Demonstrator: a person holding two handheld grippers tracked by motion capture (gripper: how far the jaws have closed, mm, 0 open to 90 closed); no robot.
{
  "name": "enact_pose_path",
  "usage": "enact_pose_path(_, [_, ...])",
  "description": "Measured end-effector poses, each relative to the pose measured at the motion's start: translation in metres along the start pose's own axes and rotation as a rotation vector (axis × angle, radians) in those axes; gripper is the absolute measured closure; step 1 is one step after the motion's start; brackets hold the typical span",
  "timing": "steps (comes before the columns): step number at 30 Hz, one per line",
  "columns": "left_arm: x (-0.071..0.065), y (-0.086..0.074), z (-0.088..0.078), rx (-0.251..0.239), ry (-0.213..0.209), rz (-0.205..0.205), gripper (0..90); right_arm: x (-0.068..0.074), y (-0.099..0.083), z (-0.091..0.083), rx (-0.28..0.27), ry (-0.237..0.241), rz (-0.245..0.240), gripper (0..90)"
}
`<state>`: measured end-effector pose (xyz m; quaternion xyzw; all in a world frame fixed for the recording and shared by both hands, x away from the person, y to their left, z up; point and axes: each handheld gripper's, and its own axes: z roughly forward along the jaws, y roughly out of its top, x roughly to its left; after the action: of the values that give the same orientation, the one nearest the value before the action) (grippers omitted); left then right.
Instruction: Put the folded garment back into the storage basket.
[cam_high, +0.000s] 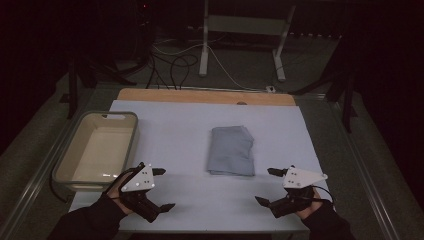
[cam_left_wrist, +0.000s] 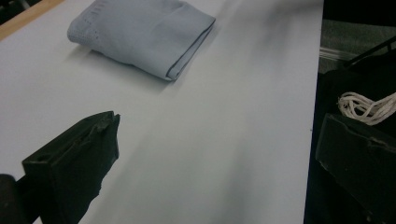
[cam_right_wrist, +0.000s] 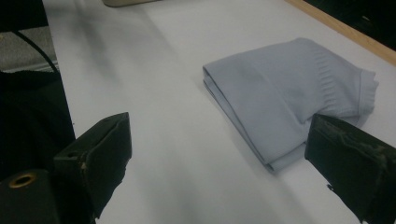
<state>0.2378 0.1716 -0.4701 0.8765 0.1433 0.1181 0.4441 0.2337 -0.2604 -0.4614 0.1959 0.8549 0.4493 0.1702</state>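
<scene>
The worktop (cam_high: 190, 145) is covered by a pale sheet, with a strip of bare wood showing along its far edge. On its left side stands a rectangular plastic tub (cam_high: 131, 145), cream inside with a greyish rim, its near end just beside the left hand. In the middle of the worktop lies a folded light-blue garment (cam_high: 231, 150), flat and squared off, with a ribbed band visible at one end in the right gripper view; its layered fold faces the near side.

The left tongs (cam_high: 162, 189) are held low over the near left part of the worktop, close to the tub's near corner, jaws spread wide and holding nothing. The right tongs (cam_high: 267, 186) sit over the near right part, just below and to the right of the garment, jaws likewise wide apart and empty. Both are clear of the cloth, the right pair nearer to it than the left.

In the left gripper view a small bundle of white cord (cam_left_wrist: 366, 106) shows off the worktop's edge at the right.
</scene>
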Motion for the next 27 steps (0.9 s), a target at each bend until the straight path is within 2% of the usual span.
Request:
enact_pose_path(7, [0.005,0.01,0.0,0.008,-0.002,-0.007,0.0,-0.006,0.011,-0.004,-0.01,-0.015,-0.005,7.6])
enact_pose_path(18, [0.018,0.025,0.003,0.018,0.023,-0.026,0.0,-0.016,0.019,-0.002,-0.03,-0.04,0.009,7.6])
enact_pose_path(24, [0.023,0.03,0.008,0.022,0.038,-0.032,0.0,-0.024,0.019,0.002,-0.043,-0.104,0.023,7.7])
enact_pose_path(25, [0.024,0.031,0.01,0.024,0.037,-0.036,0.0,-0.028,0.019,0.004,-0.037,-0.134,0.032,7.6])
enact_pose_path(27, [0.026,0.033,0.012,0.03,0.044,-0.034,0.0,-0.03,0.02,0.005,-0.035,-0.141,0.036,7.7])
